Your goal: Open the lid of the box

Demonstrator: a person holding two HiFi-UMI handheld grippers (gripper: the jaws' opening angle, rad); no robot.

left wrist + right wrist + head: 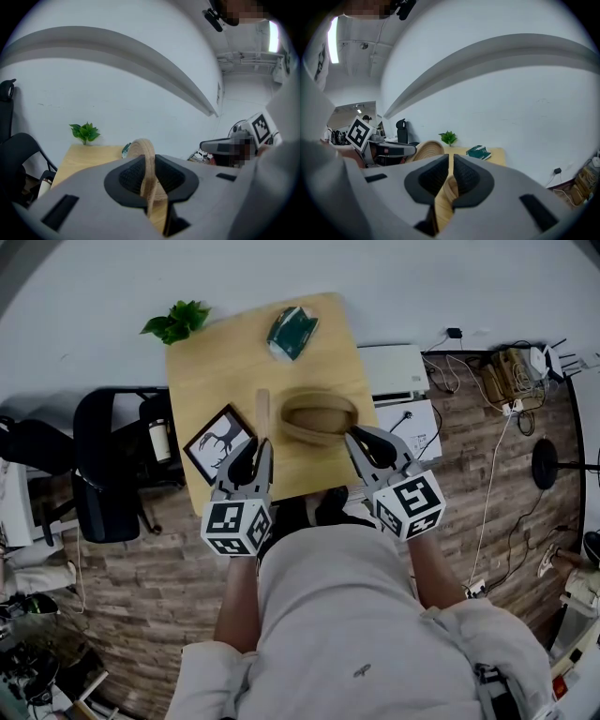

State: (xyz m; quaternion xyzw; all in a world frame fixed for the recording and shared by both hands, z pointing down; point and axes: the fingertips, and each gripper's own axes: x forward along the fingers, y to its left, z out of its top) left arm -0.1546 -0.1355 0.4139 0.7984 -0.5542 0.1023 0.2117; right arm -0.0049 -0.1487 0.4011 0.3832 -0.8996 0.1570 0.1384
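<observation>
Grey left claw (151, 177) is pinching the wooden lid (143, 152), standing on its edge just beside the open box (319, 416). The right claw (450, 174) is pinching the box's right rim. Bare table (220, 367) is stretching behind the box, toward a green packet (292, 332) near the far edge.

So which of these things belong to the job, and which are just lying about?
Job: wooden box; lid, clamped in the jaws of the left gripper; right gripper, jaws on the box rim.
Lying about: plant; green packet; framed picture; black chair.
</observation>
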